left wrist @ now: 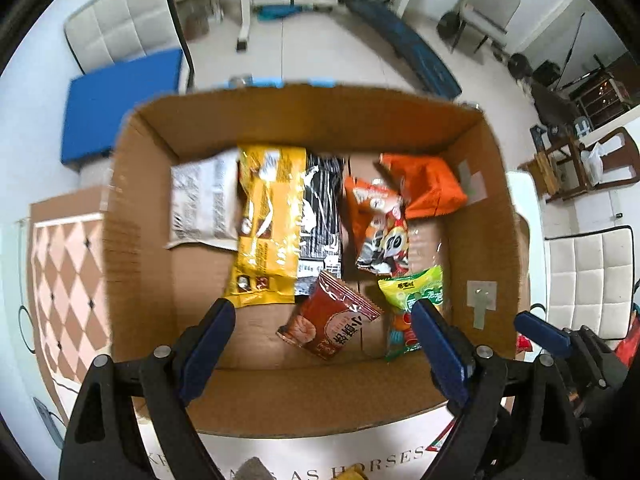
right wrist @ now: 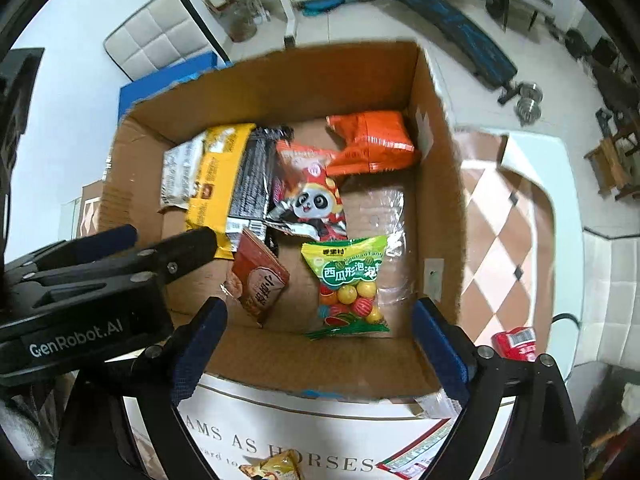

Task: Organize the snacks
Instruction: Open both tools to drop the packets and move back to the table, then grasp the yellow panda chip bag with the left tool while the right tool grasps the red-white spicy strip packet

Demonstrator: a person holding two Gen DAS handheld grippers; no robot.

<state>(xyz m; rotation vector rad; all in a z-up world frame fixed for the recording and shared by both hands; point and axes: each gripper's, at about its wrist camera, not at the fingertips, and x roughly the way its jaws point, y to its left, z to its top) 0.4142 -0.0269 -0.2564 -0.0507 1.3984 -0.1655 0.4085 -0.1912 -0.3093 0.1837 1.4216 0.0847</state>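
Brown corrugated cardboard forms an open box (left wrist: pixel 140 208) sitting on a table, and both cameras look almost straight down into it. Snack packets lie loose on its floor. Along the far left side rests a white packet (left wrist: pixel 200 200) with dark print, partly under a long yellow bag (left wrist: pixel 268 224), which in turn overlaps a black packet (left wrist: pixel 322 216). Toward the far right corner lies a plain orange bag (left wrist: pixel 424 184), touching an orange packet with a cartoon panda (right wrist: pixel 316 204) just in front of it. Nearer the front edge are a small dark red sachet (left wrist: pixel 332 320) and, to its right, a green bag of round coloured gum balls (right wrist: pixel 348 284).

The left gripper (left wrist: pixel 324 328) hangs above the red sachet with its blue-padded fingers (left wrist: pixel 208 344) spread wide; nothing is between them and they touch nothing. The right gripper (right wrist: pixel 320 328) hangs above the gum ball bag, its fingers likewise spread wide and empty. In the right wrist view, the left gripper's black body shows at the left side, reaching over the box's front left corner.

A white sheet with printed lettering (right wrist: pixel 304 444) lies under the box's front edge. On it sit a small yellow snack packet (right wrist: pixel 276 466) and, off to the right of the box, a red packet (right wrist: pixel 516 340). The left wrist view is slightly blurred.
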